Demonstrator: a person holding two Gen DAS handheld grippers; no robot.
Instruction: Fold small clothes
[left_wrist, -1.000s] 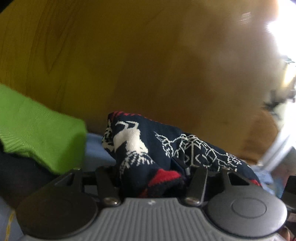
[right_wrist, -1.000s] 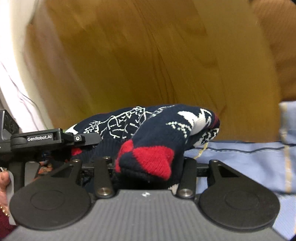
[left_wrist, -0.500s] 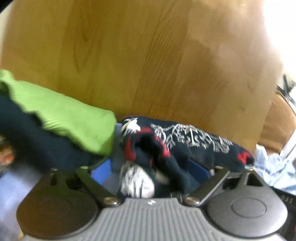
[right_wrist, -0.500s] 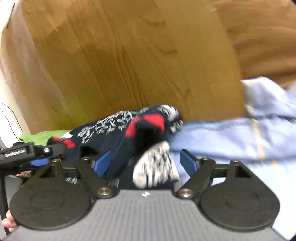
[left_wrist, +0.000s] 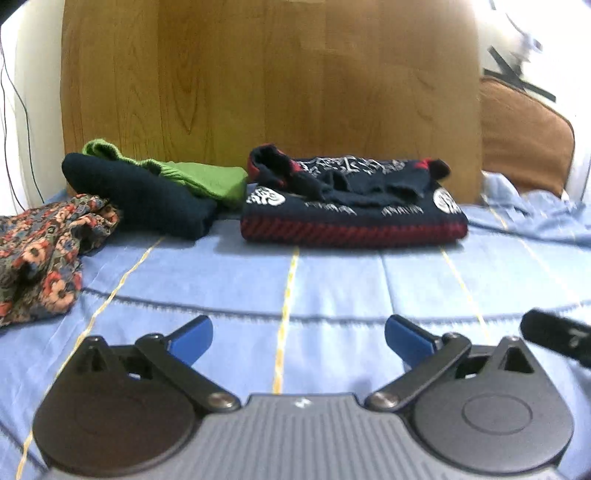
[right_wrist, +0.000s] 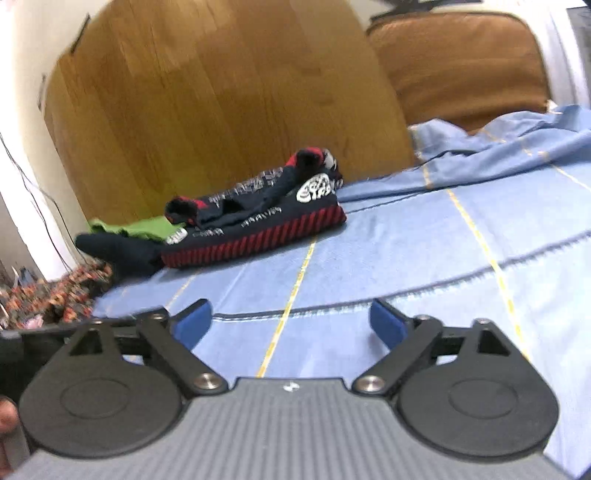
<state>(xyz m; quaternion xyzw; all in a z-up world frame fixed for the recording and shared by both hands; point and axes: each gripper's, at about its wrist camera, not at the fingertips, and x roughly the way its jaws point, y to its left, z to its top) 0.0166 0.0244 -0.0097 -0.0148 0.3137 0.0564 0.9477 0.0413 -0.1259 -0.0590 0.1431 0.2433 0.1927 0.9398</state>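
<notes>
A folded navy sweater (left_wrist: 351, 206) with red trim and white patterns lies on the blue bedsheet (left_wrist: 332, 280) against the wooden headboard (left_wrist: 273, 81). It also shows in the right wrist view (right_wrist: 258, 218). My left gripper (left_wrist: 298, 338) is open and empty, low over the sheet, well short of the sweater. My right gripper (right_wrist: 291, 325) is open and empty too, pulled back from the sweater. The right gripper's tip shows at the left wrist view's right edge (left_wrist: 554, 338).
A folded dark navy garment (left_wrist: 140, 195) with a green one (left_wrist: 199, 177) on it lies left of the sweater. A floral cloth (left_wrist: 40, 254) lies at the far left. A brown pillow (left_wrist: 524, 136) stands at the back right. The sheet (right_wrist: 443, 236) is rumpled there.
Both grippers opened and let go of the navy sweater, then drew back from it. The sweater now lies folded on the sheet by the headboard.
</notes>
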